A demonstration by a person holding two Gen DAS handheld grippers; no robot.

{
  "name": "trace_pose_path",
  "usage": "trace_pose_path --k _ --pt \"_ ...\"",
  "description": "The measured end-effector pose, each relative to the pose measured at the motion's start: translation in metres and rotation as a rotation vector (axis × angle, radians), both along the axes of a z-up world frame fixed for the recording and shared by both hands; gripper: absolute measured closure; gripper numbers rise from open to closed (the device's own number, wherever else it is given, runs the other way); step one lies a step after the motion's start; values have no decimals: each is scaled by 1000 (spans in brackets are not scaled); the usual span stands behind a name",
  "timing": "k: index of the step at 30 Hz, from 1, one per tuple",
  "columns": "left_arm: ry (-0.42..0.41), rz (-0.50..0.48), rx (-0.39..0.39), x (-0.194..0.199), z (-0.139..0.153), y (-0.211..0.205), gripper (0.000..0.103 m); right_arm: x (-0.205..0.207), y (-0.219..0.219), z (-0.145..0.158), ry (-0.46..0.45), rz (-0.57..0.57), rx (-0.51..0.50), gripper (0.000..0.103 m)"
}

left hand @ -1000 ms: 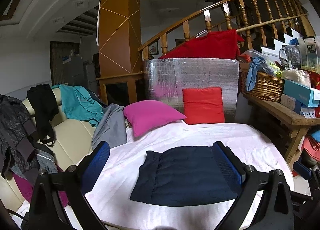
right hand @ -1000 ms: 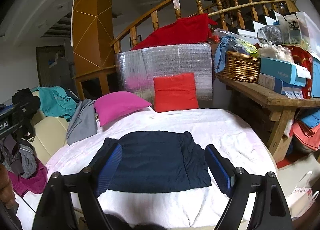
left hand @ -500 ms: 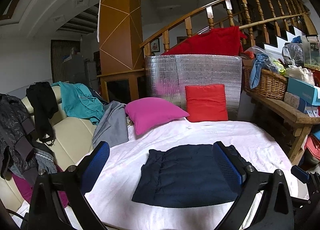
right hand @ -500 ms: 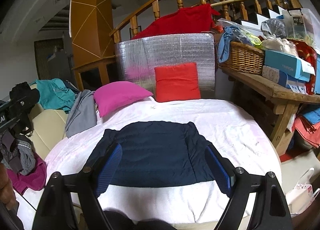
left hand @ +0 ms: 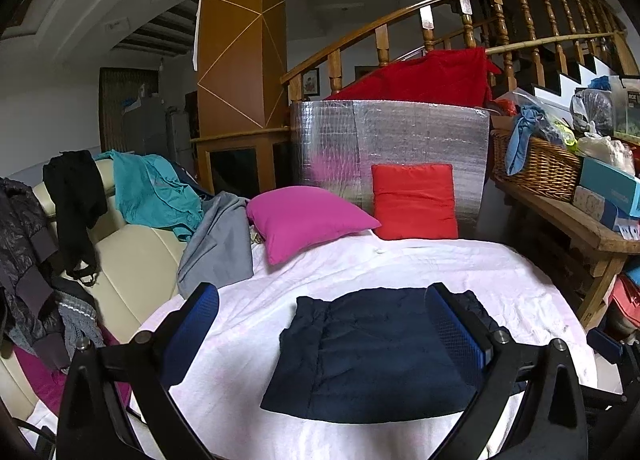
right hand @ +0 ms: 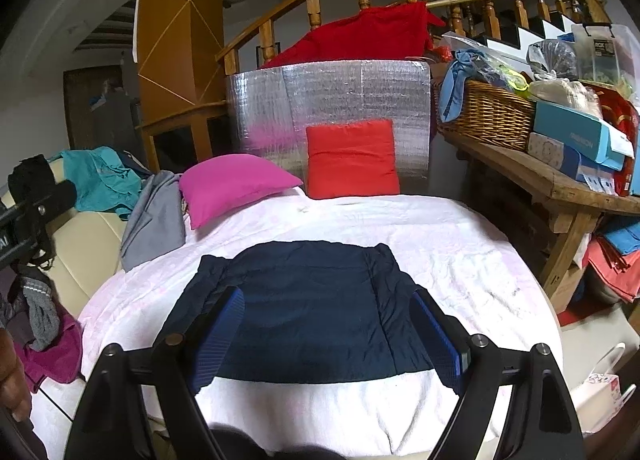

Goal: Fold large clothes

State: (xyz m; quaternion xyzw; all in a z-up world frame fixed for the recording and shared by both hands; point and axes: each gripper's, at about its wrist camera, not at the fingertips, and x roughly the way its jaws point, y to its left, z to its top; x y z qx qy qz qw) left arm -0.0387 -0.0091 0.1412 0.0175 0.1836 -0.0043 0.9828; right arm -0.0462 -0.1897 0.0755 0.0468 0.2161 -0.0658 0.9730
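A white sheet [right hand: 460, 260] bears a folded navy garment [right hand: 304, 300]; left gripper [left hand: 324, 324] and right gripper [right hand: 328, 324] gape empty.

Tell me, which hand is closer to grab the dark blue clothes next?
Probably the right. Its open fingers already frame the dark blue garment centrally, over its near edge. The left sits off toward the garment's left side, one finger over bare sheet.

One folded navy garment [right hand: 308, 308] on white bed [right hand: 460, 260]. Two cushions: one pink [right hand: 232, 183], one red [right hand: 352, 157]. One wicker basket [right hand: 488, 115] on wooden table [right hand: 560, 183], right. Two garments, teal [left hand: 152, 191] and grey [left hand: 218, 244], far left.
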Motion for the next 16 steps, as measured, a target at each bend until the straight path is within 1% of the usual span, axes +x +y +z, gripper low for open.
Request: trace_pose_path --k 7,11,12,14,16 --pt "4 -23 -23 -6 -1 3 1 -6 3 2 1 -8 -14 16" --pt "-20 -47 -39 -9 -1 6 1 -8 5 4 -2 -11 -18 16" --pt "-33 -65 -55 -8 -2 9 1 -6 5 4 0 -10 -18 16" --pt "-37 -59 -69 1 -5 15 1 0 1 5 5 -5 -10 16" --pt "-7 -37 -76 20 -12 25 1 10 -8 6 11 -11 0 16"
